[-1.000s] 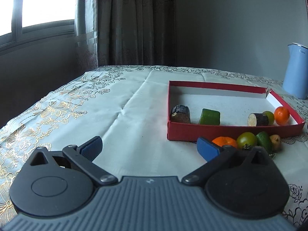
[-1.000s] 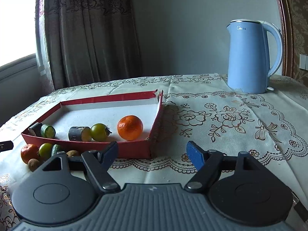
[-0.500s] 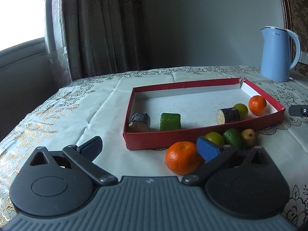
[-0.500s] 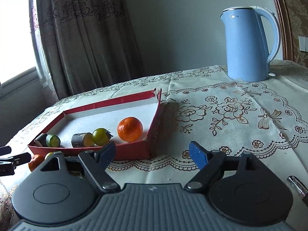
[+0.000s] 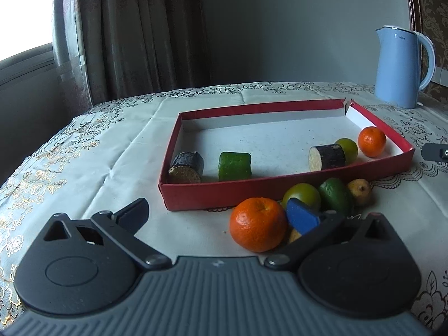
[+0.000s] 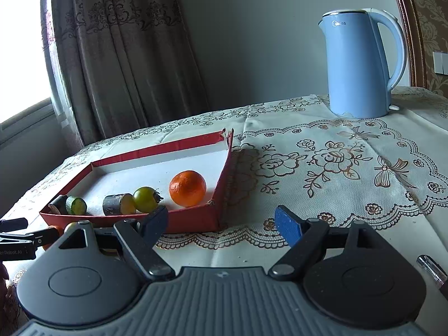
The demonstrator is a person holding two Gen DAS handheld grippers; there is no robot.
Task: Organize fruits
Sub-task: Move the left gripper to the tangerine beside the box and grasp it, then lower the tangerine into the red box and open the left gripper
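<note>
A shallow red tray [image 5: 285, 187] [image 6: 193, 218] holds a mandarin [image 5: 372, 141] [image 6: 187, 188], a green tomato [image 5: 348, 147] [image 6: 145, 198], two dark eggplant pieces [image 5: 187, 164] [image 5: 327, 157] and a cucumber piece [image 5: 234, 165]. In front of the tray lie a loose mandarin [image 5: 257, 224], a green tomato [image 5: 303, 194], an avocado [image 5: 334, 196] and a small pear [image 5: 359, 191]. My left gripper [image 5: 218, 214] is open, the loose mandarin lying just inside its right finger without being pressed. My right gripper [image 6: 221, 221] hangs open over bare cloth beside the tray's right corner.
A blue kettle [image 5: 401, 67] [image 6: 361, 64] stands at the back right. A pen [image 6: 432, 273] lies at the right edge of the right wrist view. Curtains and a window are behind the table; its left edge drops off near the window.
The left gripper swung right and came closer to the loose fruit; the mandarin now sits between its fingers. The right gripper's view rolled a little, and its jaws widened slightly.
</note>
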